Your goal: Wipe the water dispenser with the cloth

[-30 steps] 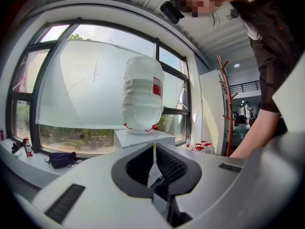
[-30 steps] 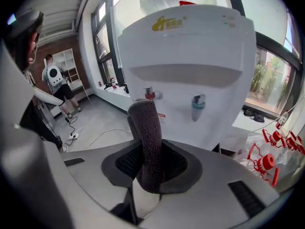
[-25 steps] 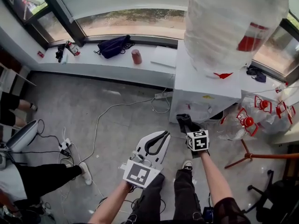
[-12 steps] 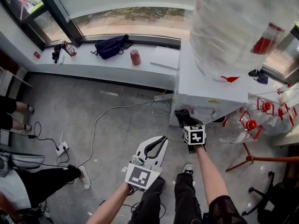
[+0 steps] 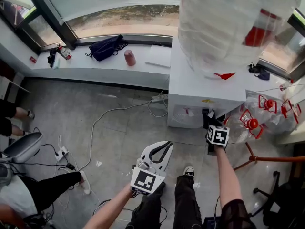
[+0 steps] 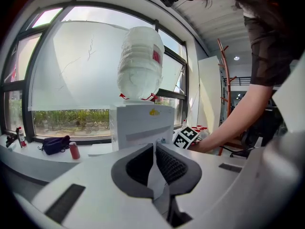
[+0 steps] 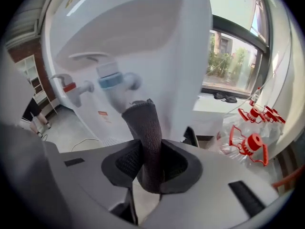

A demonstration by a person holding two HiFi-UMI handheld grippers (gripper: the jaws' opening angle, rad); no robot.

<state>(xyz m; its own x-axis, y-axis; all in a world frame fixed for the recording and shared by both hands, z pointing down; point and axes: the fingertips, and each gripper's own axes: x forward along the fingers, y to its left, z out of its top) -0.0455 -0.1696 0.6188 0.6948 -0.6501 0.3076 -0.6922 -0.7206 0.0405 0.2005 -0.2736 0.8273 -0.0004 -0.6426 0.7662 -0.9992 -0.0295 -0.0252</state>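
pinching the soft, bendy cloth (image 7: pixel 144 128), the right gripper (image 7: pixel 145 162) holds it close to the front of the water dispenser (image 7: pixel 157 46). the left gripper (image 6: pixel 155 159), farther from it, is pressed together on nothing. the cloth looks light, so a tight pinch seems enough.

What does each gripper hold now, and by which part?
The right gripper pinches the dark cloth at its lower end; the left gripper holds nothing.

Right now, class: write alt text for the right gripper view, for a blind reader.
The right hand-held gripper is shut on a dark grey cloth, held upright close to a white water dispenser, just below its blue tap. A red tap sits further left; red-capped bottles lie at right.
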